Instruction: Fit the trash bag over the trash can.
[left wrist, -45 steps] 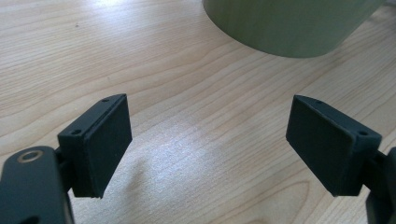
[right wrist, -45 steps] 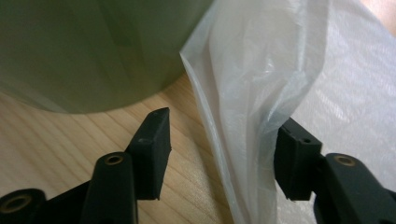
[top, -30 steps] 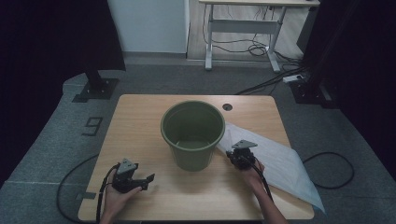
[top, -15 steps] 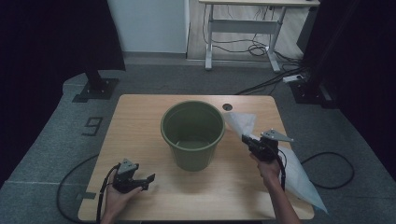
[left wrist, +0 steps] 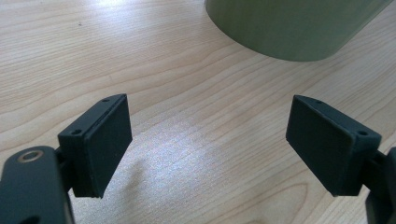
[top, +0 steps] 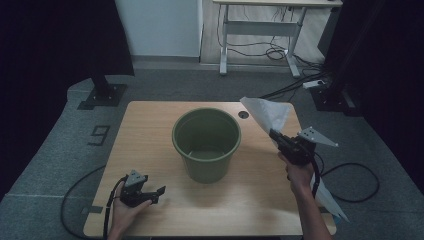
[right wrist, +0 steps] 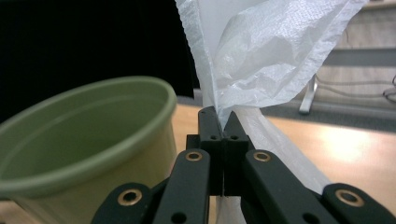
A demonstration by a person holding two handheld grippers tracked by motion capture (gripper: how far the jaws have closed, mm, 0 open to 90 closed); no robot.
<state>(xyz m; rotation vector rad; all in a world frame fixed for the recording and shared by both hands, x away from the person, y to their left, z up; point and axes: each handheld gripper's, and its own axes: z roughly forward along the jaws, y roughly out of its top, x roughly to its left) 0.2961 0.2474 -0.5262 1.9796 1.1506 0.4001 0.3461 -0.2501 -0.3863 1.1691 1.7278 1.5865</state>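
White plastic bag (top: 267,114): pinched in right gripper (top: 275,135), raised right of green bucket (top: 206,142). Left gripper (top: 159,190): jaws wide, empty, near-left surface (top: 150,125) edge. Floor marking "9" (top: 99,134) left.

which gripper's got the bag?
The right gripper, raised beside the green bucket, jaws shut on the white plastic bag. The left gripper rests open on the table, holding nothing.
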